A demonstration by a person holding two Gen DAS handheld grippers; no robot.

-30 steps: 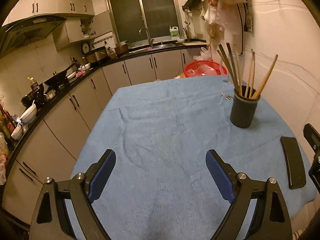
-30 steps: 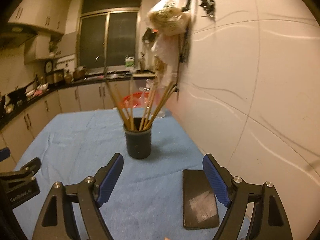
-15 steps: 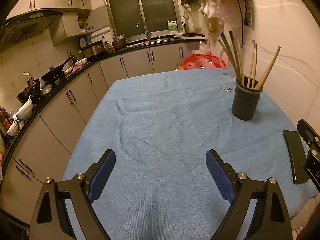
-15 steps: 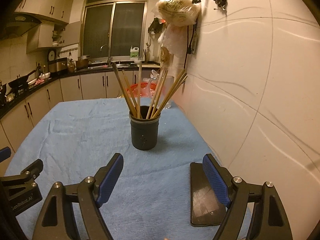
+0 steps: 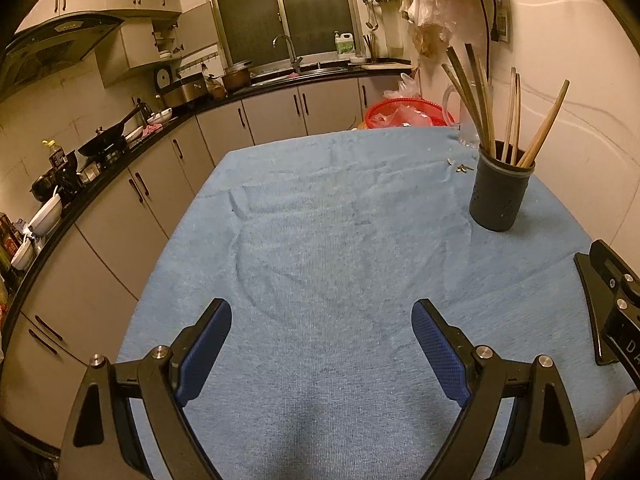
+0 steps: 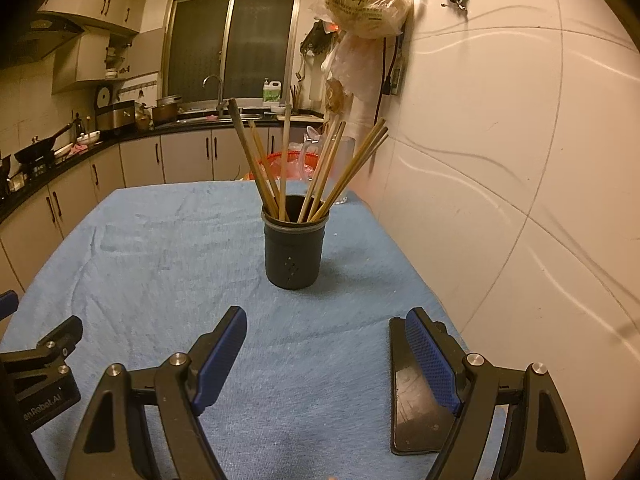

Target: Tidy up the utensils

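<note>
1. On the blue cloth [image 5: 320, 240], near the right wall, a dark cup [image 6: 294, 252] is seen standing upright with all the visible chopsticks [image 6: 320, 172] gathered in it; no loose utensil can be made out, so the task is judged done or nearly so.
2. Only a flat black slab [image 6: 412, 420] is left lying near the right edge.
3. Both the left gripper [image 5: 322, 344] and the right gripper [image 6: 326, 348] are held wide apart above the cloth, with nothing gripped or touched.
</note>
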